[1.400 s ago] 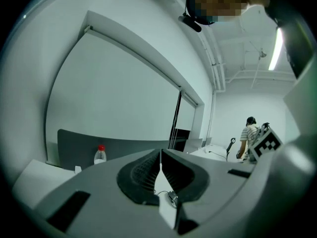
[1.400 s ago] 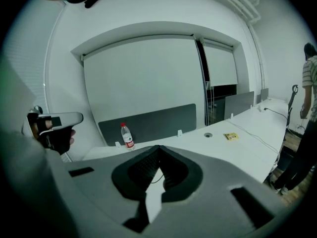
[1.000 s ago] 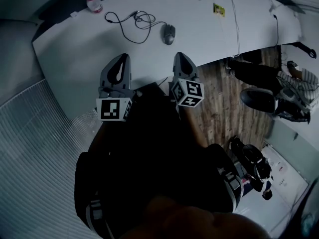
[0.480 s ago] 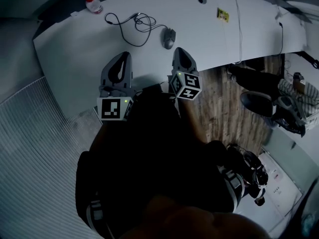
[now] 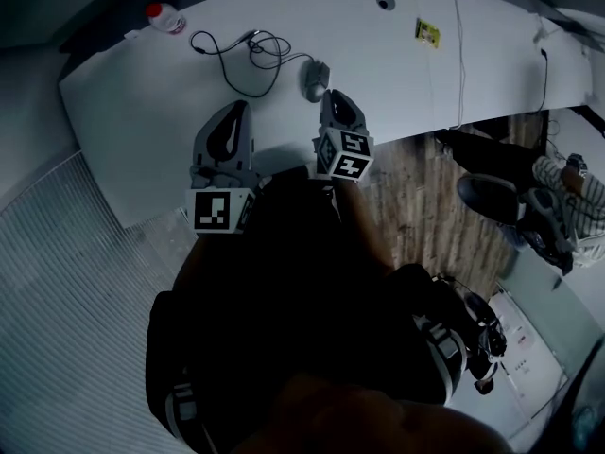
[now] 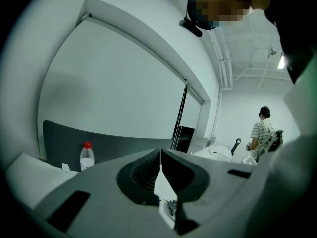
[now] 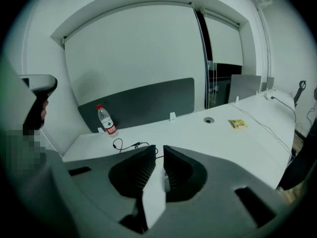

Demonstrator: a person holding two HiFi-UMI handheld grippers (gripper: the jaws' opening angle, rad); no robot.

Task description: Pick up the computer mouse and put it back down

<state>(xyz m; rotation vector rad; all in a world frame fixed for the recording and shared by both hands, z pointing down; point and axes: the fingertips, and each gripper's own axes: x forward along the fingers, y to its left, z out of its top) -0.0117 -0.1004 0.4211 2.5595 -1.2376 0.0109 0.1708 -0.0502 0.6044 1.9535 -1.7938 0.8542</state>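
Right tool (image 5: 331, 97) beside the computer mouse (image 5: 313, 81), upper centre
Its jaws have just been opening slightly, nothing between them, probably to grasp; left tool (image 5: 235, 110) is closed, empty.

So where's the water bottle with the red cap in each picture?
Head view: water bottle at the top left, on the white desk.
Left gripper view: lower left, left of the left claw.
Right gripper view: left of middle, above the right claw.
Shared landmark: the white desk it stands on.
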